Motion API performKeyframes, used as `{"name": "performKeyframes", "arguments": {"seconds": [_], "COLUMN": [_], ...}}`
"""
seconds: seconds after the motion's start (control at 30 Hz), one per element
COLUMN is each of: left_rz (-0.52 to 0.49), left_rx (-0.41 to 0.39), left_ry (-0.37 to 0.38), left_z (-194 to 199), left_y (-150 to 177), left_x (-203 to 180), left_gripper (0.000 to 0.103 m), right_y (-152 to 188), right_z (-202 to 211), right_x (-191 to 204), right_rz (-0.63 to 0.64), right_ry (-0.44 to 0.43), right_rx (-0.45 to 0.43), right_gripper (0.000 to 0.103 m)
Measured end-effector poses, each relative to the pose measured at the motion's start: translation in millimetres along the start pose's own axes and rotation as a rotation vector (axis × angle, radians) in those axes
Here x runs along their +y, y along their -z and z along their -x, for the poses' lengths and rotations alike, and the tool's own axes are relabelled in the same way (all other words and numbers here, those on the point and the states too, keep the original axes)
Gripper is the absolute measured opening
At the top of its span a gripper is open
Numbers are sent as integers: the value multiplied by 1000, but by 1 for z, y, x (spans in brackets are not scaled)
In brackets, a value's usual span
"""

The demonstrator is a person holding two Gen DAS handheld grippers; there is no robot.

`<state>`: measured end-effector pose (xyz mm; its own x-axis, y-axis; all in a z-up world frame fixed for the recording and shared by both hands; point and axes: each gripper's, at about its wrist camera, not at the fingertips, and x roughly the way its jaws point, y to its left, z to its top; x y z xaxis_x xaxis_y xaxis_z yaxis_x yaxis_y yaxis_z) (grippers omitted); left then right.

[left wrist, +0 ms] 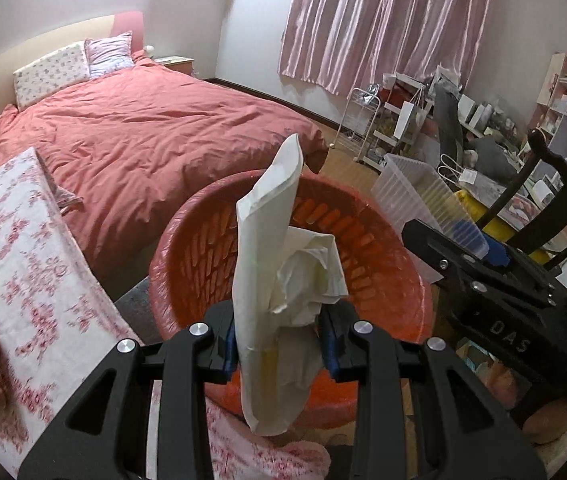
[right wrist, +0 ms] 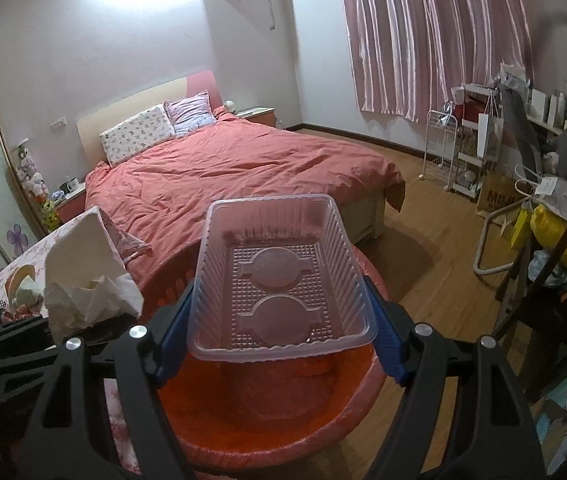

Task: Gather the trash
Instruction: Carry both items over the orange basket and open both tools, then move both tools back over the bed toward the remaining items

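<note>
I have both loads over the red bin (right wrist: pixel 283 420): my left gripper (left wrist: pixel 279 344) clenched on crumpled paper (left wrist: pixel 279 280), my right gripper (right wrist: pixel 279 340) grasping the clear plastic tray (right wrist: pixel 279 280). Next I should release both into it.

Left black plastic two-finger tool (left wrist: pixel 279 344): angular linkage arms with triangular cut-outs, round silver screw heads at the joints, blue pads (left wrist: pixel 330 354) on the fingers. Right black tool (right wrist: pixel 279 344) is built the same; "DAS" lettering is seen on its body from the left wrist view.
</note>
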<state>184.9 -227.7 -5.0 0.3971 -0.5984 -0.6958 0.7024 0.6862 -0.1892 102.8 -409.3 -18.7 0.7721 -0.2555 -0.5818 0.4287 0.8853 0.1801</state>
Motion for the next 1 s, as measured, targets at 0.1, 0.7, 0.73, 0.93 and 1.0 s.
{"name": "performKeyframes", "arguments": {"seconds": [0.1, 0.7, 0.73, 0.93, 1.0], "left_rz": [-6, 49, 57, 80, 77], "left_rx": [10, 78, 77, 47, 28], "left_ry": [1, -60, -69, -135, -174], "left_z": [-6, -22, -20, 7, 20], "left_y": [-3, 5, 5, 13, 18], "left_x": [-1, 14, 18, 32, 38], "left_gripper": [32, 61, 62, 65, 68], "right_y": [-2, -3, -2, -2, -1], "right_z": [-6, -15, -12, 5, 13], "right_x": [-4, -21, -20, -2, 10], "right_rz": [-17, -76, -72, -11, 18], "right_ry": [-12, -18, -10, 6, -1], "right_rx": [3, 15, 13, -11, -23], "right_gripper": [74, 83, 83, 83, 83]}}
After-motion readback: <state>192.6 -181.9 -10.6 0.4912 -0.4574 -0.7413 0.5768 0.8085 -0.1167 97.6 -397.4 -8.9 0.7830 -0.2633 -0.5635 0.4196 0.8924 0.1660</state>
